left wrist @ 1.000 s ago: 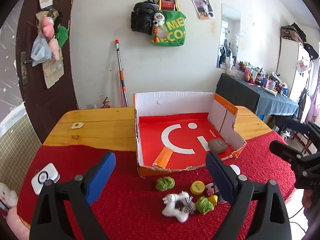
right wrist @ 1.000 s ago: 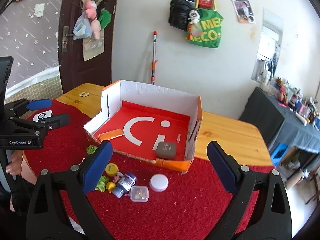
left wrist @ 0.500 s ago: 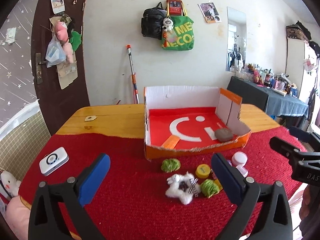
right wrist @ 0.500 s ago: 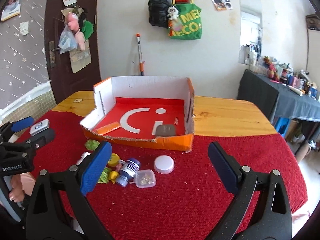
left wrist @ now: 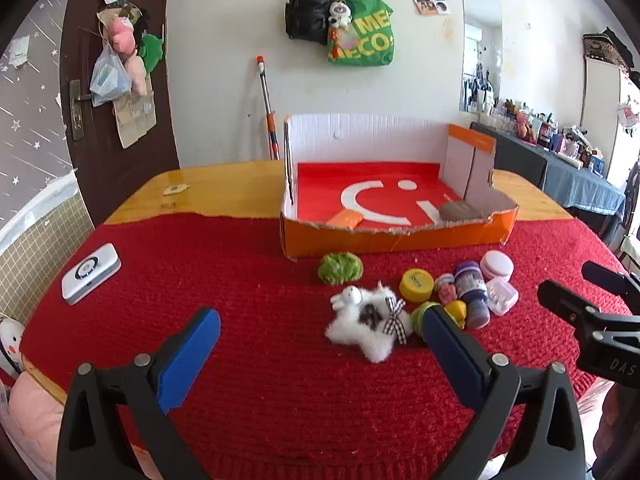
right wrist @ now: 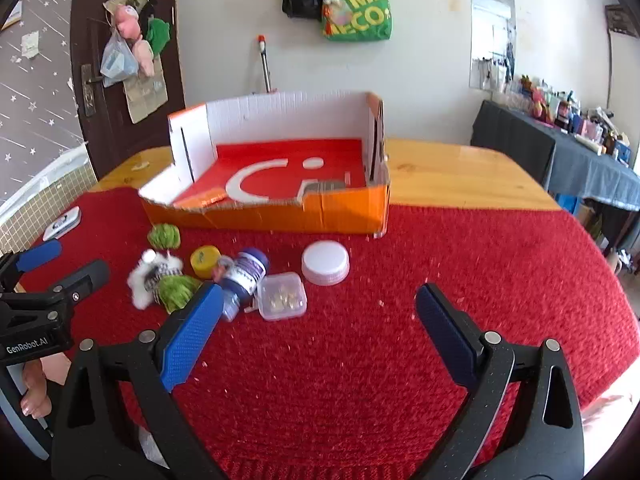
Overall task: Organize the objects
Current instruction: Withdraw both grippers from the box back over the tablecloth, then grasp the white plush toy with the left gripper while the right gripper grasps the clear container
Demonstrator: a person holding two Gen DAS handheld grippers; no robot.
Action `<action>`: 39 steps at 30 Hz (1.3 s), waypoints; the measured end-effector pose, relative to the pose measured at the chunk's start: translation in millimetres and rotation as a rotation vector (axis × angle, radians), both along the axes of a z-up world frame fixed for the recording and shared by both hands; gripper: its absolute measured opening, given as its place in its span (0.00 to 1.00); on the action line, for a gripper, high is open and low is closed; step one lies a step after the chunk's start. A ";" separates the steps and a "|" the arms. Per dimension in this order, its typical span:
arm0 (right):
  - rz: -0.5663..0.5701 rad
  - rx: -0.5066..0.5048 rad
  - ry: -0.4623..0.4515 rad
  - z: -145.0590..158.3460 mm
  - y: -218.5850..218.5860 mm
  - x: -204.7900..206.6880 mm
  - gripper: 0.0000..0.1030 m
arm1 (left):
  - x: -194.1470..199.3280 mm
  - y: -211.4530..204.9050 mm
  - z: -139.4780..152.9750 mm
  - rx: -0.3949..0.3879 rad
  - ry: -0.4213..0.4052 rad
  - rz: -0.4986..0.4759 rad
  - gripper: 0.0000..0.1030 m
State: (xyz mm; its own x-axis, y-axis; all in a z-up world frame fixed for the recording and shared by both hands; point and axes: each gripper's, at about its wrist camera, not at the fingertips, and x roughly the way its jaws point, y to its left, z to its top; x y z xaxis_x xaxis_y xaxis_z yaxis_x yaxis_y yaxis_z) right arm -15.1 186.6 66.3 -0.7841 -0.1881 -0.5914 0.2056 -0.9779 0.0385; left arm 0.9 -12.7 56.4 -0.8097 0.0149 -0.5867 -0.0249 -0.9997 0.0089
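An orange cardboard box with a red floor stands on the red cloth; a grey pouch lies inside it. In front lie a white plush toy, two green fuzzy balls, a yellow cap, a purple bottle, a clear small case and a white lid. My left gripper is open above the cloth, near the plush toy. My right gripper is open near the clear case.
A white device lies on the cloth at the left. The wooden table extends behind the box. A dark door and hanging bags are on the far wall. A cluttered side table stands at the right.
Both grippers have come lower and nearer to the cloth, so the small objects appear larger and closer. Both stay open and empty.
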 end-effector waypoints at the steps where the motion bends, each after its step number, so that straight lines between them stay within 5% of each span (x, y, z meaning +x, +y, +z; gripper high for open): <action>1: -0.001 0.001 -0.012 -3.7 -0.1 -0.8 0.96 | -0.9 0.4 -1.9 0.002 -0.008 -0.001 1.00; 26: 0.000 0.015 -0.144 -34.8 0.2 -23.4 0.96 | -30.7 -1.0 -37.0 -0.016 -0.216 -0.039 1.00; 39: -0.008 0.017 -0.154 -36.3 4.7 -31.0 0.96 | -36.7 -50.4 -34.7 -0.044 -0.241 0.079 1.00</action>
State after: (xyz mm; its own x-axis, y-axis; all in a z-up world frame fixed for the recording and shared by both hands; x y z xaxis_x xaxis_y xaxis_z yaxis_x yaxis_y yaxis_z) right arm -46.1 191.2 30.0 -0.6854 -0.1711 -0.7077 0.1903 -0.9803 0.0527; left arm -35.8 -63.1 21.7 -0.6437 -0.0723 -0.7619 0.0463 -0.9974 0.0555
